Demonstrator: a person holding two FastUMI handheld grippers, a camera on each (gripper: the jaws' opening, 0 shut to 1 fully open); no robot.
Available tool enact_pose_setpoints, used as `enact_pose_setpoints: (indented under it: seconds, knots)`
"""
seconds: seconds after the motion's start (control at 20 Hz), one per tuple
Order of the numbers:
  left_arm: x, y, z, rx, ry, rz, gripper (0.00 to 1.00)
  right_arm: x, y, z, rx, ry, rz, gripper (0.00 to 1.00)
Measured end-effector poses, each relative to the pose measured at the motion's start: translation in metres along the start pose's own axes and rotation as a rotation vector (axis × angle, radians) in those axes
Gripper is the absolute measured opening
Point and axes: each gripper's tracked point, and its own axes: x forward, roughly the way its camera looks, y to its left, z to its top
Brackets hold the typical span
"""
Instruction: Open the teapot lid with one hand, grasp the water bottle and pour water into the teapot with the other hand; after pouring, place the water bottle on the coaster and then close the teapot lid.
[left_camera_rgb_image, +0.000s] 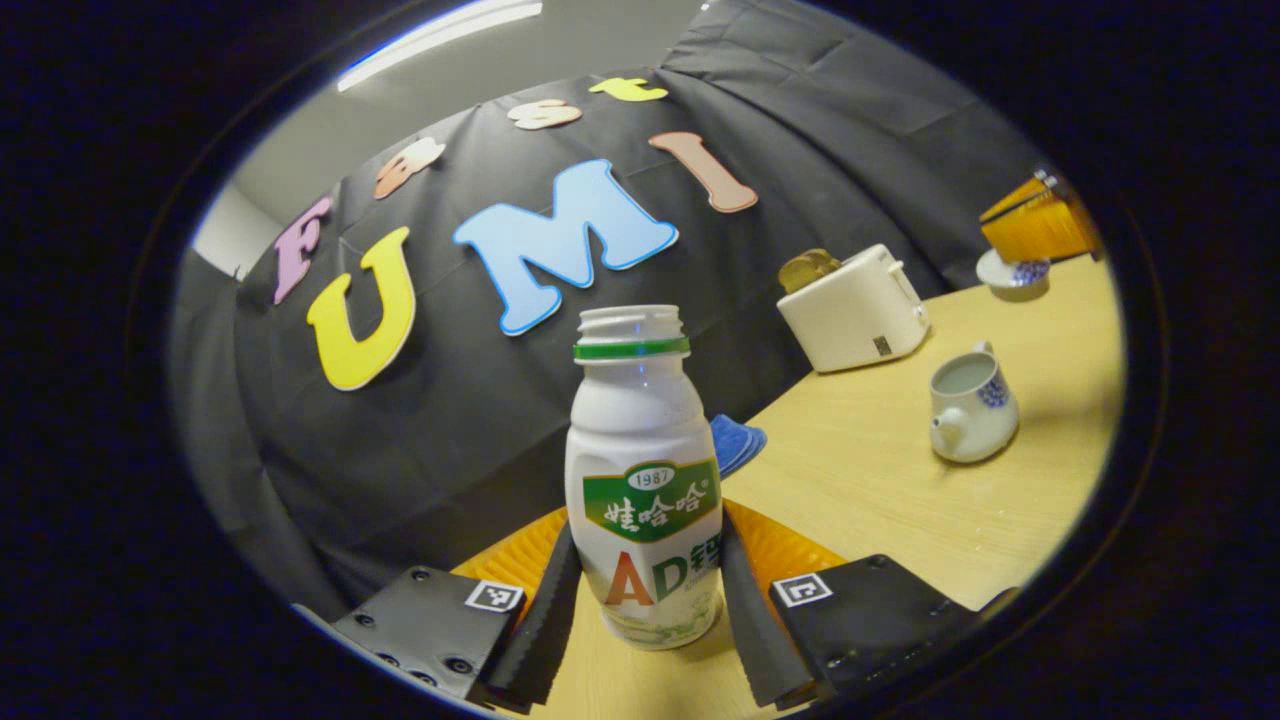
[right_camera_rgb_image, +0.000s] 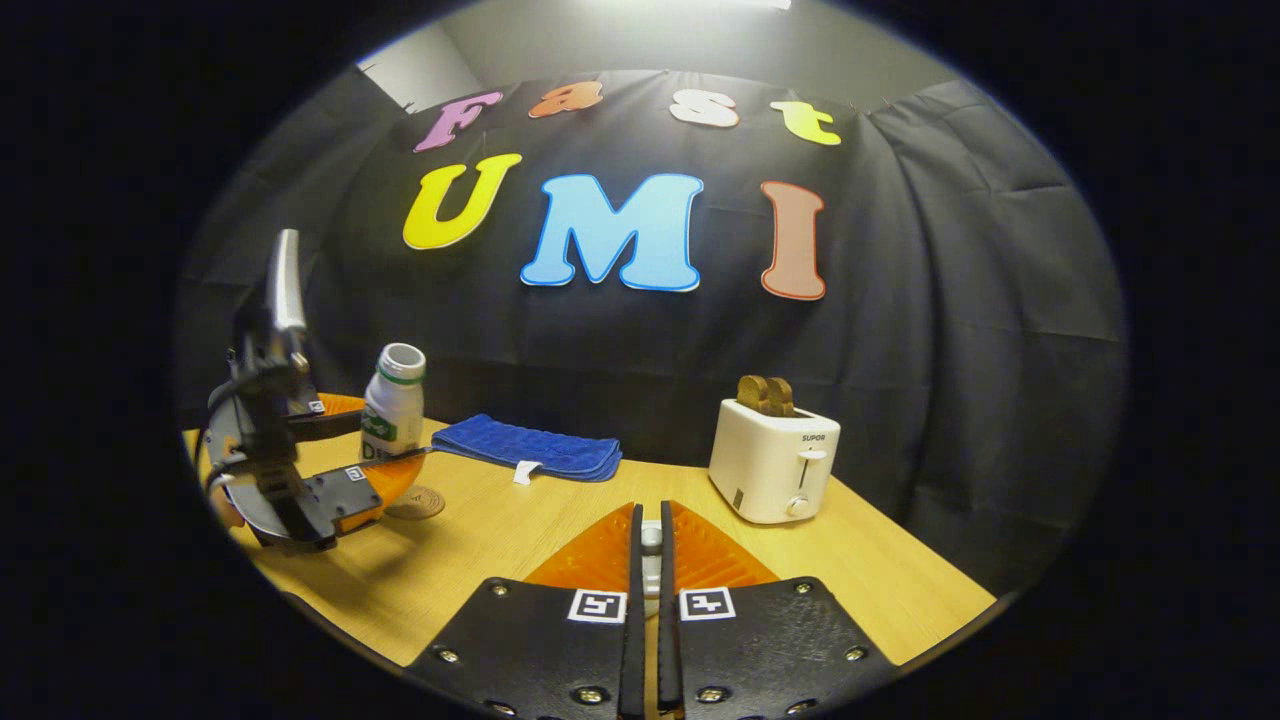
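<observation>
Nearest us, the left hand-held gripper (left_camera_rgb_image: 648, 525) clamps the bottle (left_camera_rgb_image: 640, 470), one ribbed finger pressed on each side of its lower body. The bottle is upright, white smooth plastic with a green label and neck ring, and its threaded mouth is uncapped. Whether its base rests on the pale wood-grain surface (left_camera_rgb_image: 880, 500) or hangs just above it we cannot tell. In the right gripper view a small round brown coaster (right_camera_rgb_image: 415, 502) lies on the surface just near of the bottle. The right hand-held gripper (right_camera_rgb_image: 650, 510) has its fingers drawn almost together on a small white piece, which we judge to be the knob of the lid (left_camera_rgb_image: 1012, 272), a white disc with blue pattern at the far right. Between bottle and lid the teapot (left_camera_rgb_image: 972, 405) sits open, squat glazed white ceramic with its spout pointing left. Its inside is too dim to show water, so this fits either the bottle about to pour or about to go to the coaster. Either way, the bottle must stay level and the lid held clear. Farther off lie a folded blue cloth (right_camera_rgb_image: 530, 450) and a boxy white toaster (right_camera_rgb_image: 775, 460).
</observation>
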Motion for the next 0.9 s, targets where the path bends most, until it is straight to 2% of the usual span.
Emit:
enact_pose_setpoints:
  seconds: [0.1, 0.2, 0.25, 0.3, 0.35, 0.4, 0.45, 0.6, 0.65, 0.75, 0.8, 0.9]
  knots:
    - [-0.005, 0.014, 0.002, -0.096, -0.014, -0.001, 0.81, 0.021, -0.002, -0.005, 0.003, 0.021, -0.011, 0.05]
    - [-0.009, 0.027, 0.002, -0.147, -0.03, 0.021, 0.81, 0.038, 0.003, -0.013, 0.014, 0.038, 0.007, 0.05]
    - [-0.011, 0.031, 0.0, -0.169, -0.032, 0.019, 0.7, 0.043, 0.005, -0.016, 0.02, 0.037, 0.016, 0.05]
    - [-0.011, 0.034, -0.001, -0.195, -0.03, 0.019, 0.81, 0.049, 0.006, -0.019, 0.026, 0.042, 0.018, 0.05]
    - [-0.011, 0.034, -0.002, -0.223, -0.026, 0.009, 0.81, 0.052, 0.007, -0.023, 0.023, 0.052, 0.017, 0.05]
    - [-0.011, 0.033, -0.004, -0.26, -0.023, -0.008, 0.76, 0.055, 0.009, -0.028, 0.016, 0.061, 0.018, 0.05]
    - [-0.012, 0.035, -0.004, -0.282, -0.024, -0.013, 0.82, 0.056, 0.012, -0.03, 0.015, 0.065, 0.027, 0.05]
    - [-0.01, 0.036, -0.008, -0.324, -0.017, -0.019, 0.81, 0.059, 0.014, -0.034, 0.024, 0.075, 0.034, 0.05]
    - [-0.011, 0.036, -0.01, -0.34, -0.013, -0.02, 0.76, 0.059, 0.014, -0.038, 0.029, 0.084, 0.037, 0.05]
    - [-0.01, 0.037, -0.012, -0.376, -0.005, -0.024, 0.76, 0.059, 0.018, -0.044, 0.057, 0.101, 0.051, 0.05]
    - [-0.008, 0.037, -0.014, -0.391, 0.0, -0.029, 0.81, 0.059, 0.017, -0.042, 0.063, 0.096, 0.051, 0.05]
    - [-0.006, 0.038, -0.02, -0.411, 0.018, -0.027, 0.81, 0.057, 0.018, -0.046, 0.068, 0.107, 0.053, 0.05]
